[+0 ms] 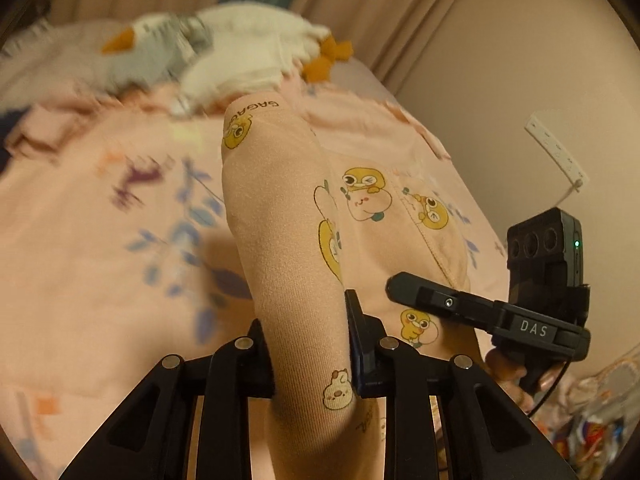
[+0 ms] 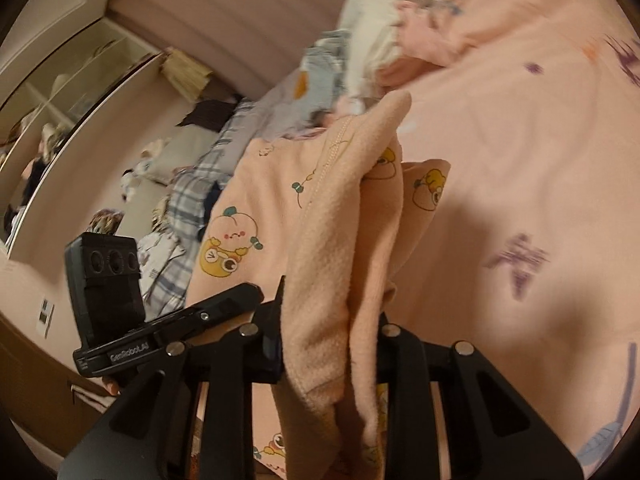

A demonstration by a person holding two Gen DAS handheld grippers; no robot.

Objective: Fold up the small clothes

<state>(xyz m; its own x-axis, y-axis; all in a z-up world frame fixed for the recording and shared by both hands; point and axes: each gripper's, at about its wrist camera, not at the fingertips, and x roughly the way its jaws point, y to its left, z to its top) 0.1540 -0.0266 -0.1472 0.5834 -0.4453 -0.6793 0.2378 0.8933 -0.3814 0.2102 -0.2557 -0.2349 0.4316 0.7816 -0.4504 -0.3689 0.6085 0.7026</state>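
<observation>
Peach fleece garment with duck prints (image 1: 288, 216) is hanging over the bed (image 1: 100, 240), left claw (image 1: 310, 344) and right claw (image 2: 328, 344) each pinching a bunched edge; judged best: keeping both pinches level while spreading it taut.

Warm, dim indoor light tints both views peach; soft shadows lie on the bedspread (image 2: 520, 140) beside the garment (image 1: 288, 220). Beyond the garment, the plush toy (image 1: 240, 48) and the bedspread's prints smear with motion blur. Fisheye bends the edges, corners black
</observation>
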